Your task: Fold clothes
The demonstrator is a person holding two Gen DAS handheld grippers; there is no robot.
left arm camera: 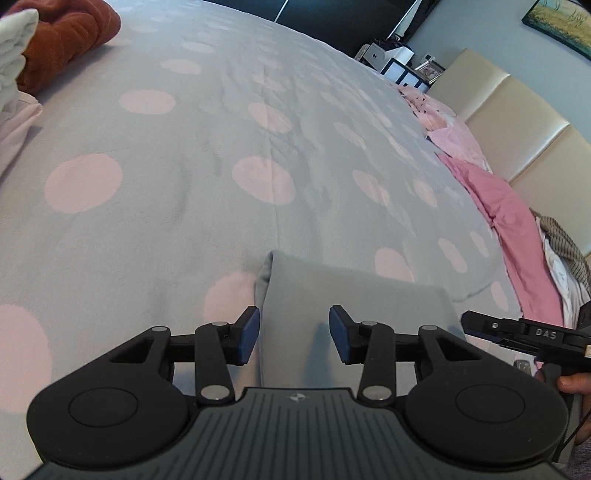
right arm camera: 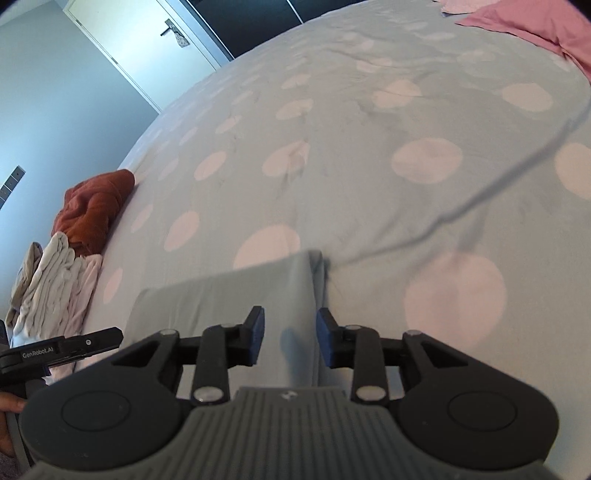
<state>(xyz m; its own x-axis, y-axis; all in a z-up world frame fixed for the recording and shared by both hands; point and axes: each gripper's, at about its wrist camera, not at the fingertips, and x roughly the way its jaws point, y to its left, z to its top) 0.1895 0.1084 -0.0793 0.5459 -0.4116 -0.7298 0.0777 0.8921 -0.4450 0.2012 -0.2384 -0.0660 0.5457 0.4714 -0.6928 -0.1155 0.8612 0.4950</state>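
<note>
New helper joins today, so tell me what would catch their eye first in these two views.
The grey bedspread with big pink dots fills both views. A folded grey garment lies right before both tongs, the left tongs over its left edge, the right tongs over its right edge, jaws apart. A rust-red bundle sits at the bed's far left edge.

A bed's grey cover [left arm camera: 192, 147] with pale pink dots fills both views. Pink bedding [left arm camera: 509, 221] lies bunched along its headboard edge, against a cream padded headboard [left arm camera: 517, 122]. A framed picture [left arm camera: 561, 22] hangs above. Beyond the far edge stands a white door [right arm camera: 122, 40].
</note>
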